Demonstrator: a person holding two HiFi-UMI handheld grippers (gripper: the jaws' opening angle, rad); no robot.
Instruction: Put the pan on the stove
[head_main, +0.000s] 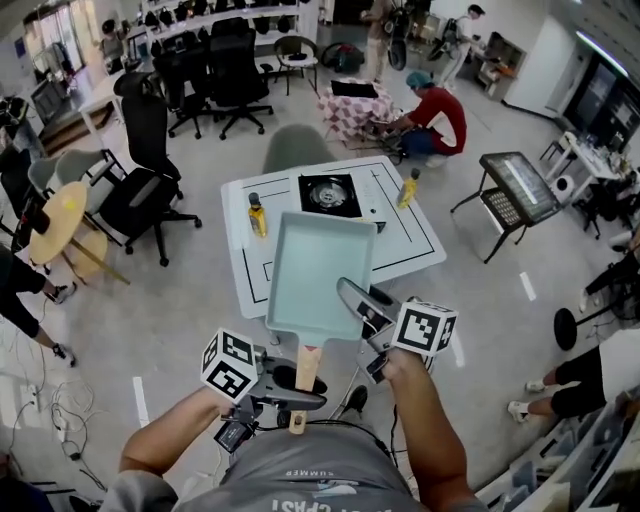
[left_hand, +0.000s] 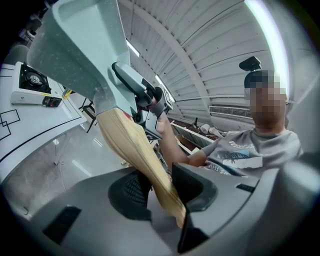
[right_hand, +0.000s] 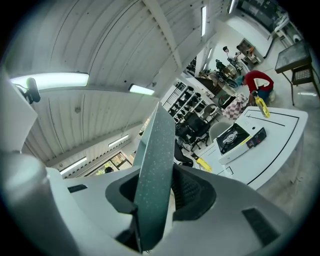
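A pale teal rectangular pan (head_main: 315, 275) hangs in the air over the near edge of the white table (head_main: 410, 245). Its wooden handle (head_main: 308, 372) points back at me. My left gripper (head_main: 290, 397) is shut on that handle (left_hand: 135, 150), with the pan's body (left_hand: 75, 55) rising beyond the jaws. My right gripper (head_main: 358, 300) stands at the pan's near right corner. The speckled pan wall (right_hand: 155, 170) passes between its jaws with a dark gap on one side. The black stove (head_main: 331, 195) sits at the table's far middle, its burner bare.
Two yellow bottles (head_main: 257, 215) (head_main: 408, 188) stand left and right of the stove. A grey chair (head_main: 298, 148) is behind the table, and black office chairs (head_main: 150, 190) are to its left. A person in red (head_main: 435, 115) crouches further back, and a folding table (head_main: 515, 190) stands to the right.
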